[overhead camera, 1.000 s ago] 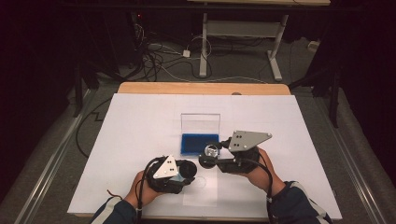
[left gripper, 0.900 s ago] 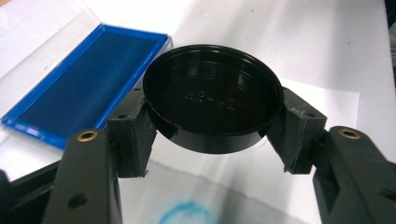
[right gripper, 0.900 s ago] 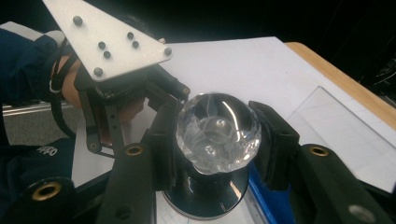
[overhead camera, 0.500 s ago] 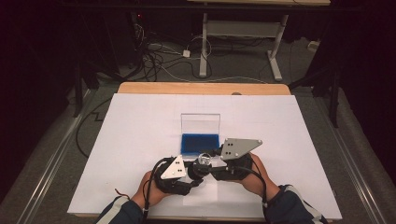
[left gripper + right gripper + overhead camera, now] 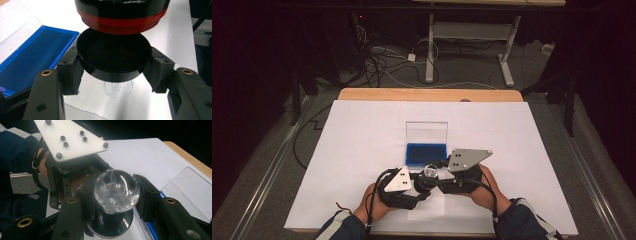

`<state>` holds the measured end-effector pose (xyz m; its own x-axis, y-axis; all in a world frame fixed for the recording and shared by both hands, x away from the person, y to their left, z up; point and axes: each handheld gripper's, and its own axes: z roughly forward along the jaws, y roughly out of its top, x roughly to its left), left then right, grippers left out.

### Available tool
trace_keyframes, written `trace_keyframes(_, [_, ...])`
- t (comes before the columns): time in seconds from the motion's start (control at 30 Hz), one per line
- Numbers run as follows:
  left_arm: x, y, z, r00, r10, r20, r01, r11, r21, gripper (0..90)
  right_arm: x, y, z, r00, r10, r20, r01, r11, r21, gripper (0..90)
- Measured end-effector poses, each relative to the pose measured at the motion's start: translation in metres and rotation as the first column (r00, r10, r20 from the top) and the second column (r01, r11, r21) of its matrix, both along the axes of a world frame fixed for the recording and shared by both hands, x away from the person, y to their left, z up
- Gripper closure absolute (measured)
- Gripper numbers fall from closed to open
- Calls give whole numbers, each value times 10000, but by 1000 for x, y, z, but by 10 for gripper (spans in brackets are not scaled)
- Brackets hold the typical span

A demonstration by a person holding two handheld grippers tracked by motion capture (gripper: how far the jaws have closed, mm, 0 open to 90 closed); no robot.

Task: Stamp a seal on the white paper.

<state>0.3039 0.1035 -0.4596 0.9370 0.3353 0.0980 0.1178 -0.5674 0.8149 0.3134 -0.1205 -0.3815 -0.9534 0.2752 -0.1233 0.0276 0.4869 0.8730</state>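
Grippers have come together near the sheet's (image 5: pixel 362 130) front edge: my left gripper (image 5: pixel 113 82) clamps the black base (image 5: pixel 113 56), right gripper (image 5: pixel 113 192) pinches the crystal knob (image 5: pixel 116 190) — ready to join

A wooden bench (image 5: pixel 427 94) carries a white sheet (image 5: pixel 362 150) over most of its top. On the sheet lies 1 open blue-lined case (image 5: pixel 426 154), its clear lid upright.
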Motion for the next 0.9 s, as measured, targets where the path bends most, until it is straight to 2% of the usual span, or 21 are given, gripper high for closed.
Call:
trace_keyframes(0.3, [4, 6, 0, 9997, 246, 28, -246, 9997, -15, 364, 0, -1, 0, 10000, -29, 23, 29, 10000, -32, 568])
trace_keyframes(0.53, [6, 9, -1, 9992, 381, 128, -383, 9991, 158, 364, 0, -1, -1, 10000, -56, 26, 56, 9999, -85, 568])
trace_keyframes(0.6, [6, 10, -2, 9980, 631, -82, -633, 9977, -230, 364, 0, -1, -1, 10000, -53, 15, 54, 9999, -113, 568])
trace_keyframes(0.63, [8, 13, -1, 9986, 516, 108, -517, 9986, 107, 364, 0, -1, -2, 10000, -60, 9, 60, 9999, -114, 568])
trace_keyframes(0.67, [6, 10, -2, 9971, 746, -177, -752, 9963, -408, 364, 0, -1, -2, 10000, -35, -9, 35, 9999, -115, 568])
trace_keyframes(0.8, [5, 10, -3, 9964, 808, -249, -820, 9953, -511, 364, 0, 0, -3, 10000, -19, -1, 19, 9998, -174, 568])
trace_keyframes(0.83, [5, 11, -3, 9966, 802, -179, -808, 9959, -411, 364, 0, 0, -4, 10000, -24, -4, 24, 9998, -190, 568])
trace_keyframes(0.9, [8, 15, 0, 9982, 573, 161, -574, 9983, 95, 364, 1, 0, -4, 10000, -27, -19, 26, 9998, -191, 568])
